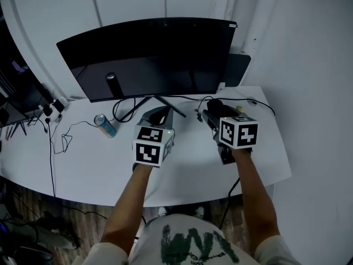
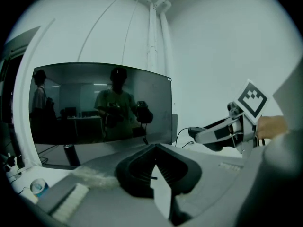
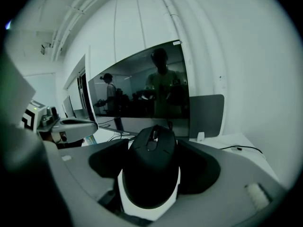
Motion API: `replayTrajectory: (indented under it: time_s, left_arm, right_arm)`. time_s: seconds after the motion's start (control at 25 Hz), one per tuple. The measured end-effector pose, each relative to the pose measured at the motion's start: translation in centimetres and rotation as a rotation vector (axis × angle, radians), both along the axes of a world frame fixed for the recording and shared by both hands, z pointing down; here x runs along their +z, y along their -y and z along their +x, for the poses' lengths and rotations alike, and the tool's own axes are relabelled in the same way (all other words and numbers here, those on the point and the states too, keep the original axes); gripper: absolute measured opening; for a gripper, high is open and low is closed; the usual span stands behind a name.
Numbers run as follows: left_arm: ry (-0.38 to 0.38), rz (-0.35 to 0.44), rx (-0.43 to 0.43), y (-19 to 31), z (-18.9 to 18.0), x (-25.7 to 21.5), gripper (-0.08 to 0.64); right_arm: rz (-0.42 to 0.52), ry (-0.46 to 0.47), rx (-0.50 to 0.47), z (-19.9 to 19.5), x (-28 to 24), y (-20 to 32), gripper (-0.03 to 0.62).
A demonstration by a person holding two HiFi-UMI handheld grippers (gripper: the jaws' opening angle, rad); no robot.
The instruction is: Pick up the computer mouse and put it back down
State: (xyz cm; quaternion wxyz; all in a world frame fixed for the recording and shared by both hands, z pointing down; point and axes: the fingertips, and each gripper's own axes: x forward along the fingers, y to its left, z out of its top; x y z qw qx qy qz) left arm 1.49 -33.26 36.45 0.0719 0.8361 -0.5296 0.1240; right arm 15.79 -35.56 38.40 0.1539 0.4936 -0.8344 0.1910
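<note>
A black computer mouse (image 3: 154, 162) sits lifted between the jaws of my right gripper (image 3: 154, 143), its wheel end pointing away toward the monitor. The right gripper is shut on it, above the white desk (image 1: 83, 170). In the head view the mouse (image 1: 214, 105) is a dark lump in front of the right gripper (image 1: 212, 114), with its cable (image 1: 251, 101) trailing to the right. My left gripper (image 2: 155, 148) hangs beside it over the desk, jaws meeting at the tips with nothing between them. It also shows in the head view (image 1: 160, 116).
A wide curved monitor (image 1: 149, 59) stands at the back on a splayed foot. A drink can (image 1: 105, 126) lies left of the grippers, a black cylinder (image 1: 112, 84) stands under the screen, and loose cables (image 1: 60, 137) run along the desk's left part.
</note>
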Motion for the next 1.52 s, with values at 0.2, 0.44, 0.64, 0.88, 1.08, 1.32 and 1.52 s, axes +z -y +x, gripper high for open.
replayTrajectory:
  time_s: [0.2,0.44,0.64,0.88,1.08,1.32,1.52]
  left_arm:
    - [0.0,0.009,-0.009,0.0,-0.3,-0.6,0.002]
    - [-0.002,0.018,-0.01,0.1,-0.1,-1.0,0.002]
    - [0.008,0.009,-0.012,-0.1,0.0,-0.7,0.002]
    - [0.009,0.009,-0.013,0.0,0.0,-0.8,0.002]
    - [0.011,0.009,-0.013,0.0,0.1,-0.7,0.002]
    - [0.012,0.01,-0.014,0.1,-0.2,-0.7,0.002]
    - [0.012,0.008,-0.014,0.0,-0.3,-0.7,0.002]
  right_arm:
    - [0.04,0.012,0.0,-0.1,-2.0,0.2,0.321]
    - [0.054,0.016,-0.007,-0.4,-2.7,0.2,0.321]
    - [0.054,0.015,-0.013,-0.4,-2.8,0.1,0.321]
    - [0.052,0.016,-0.014,-0.5,-2.9,0.2,0.321]
    - [0.052,0.016,-0.016,-0.4,-2.8,0.1,0.321]
    - [0.05,0.013,-0.014,-0.4,-2.6,0.3,0.321]
    - [0.045,0.025,-0.011,-0.5,-2.7,0.2,0.321]
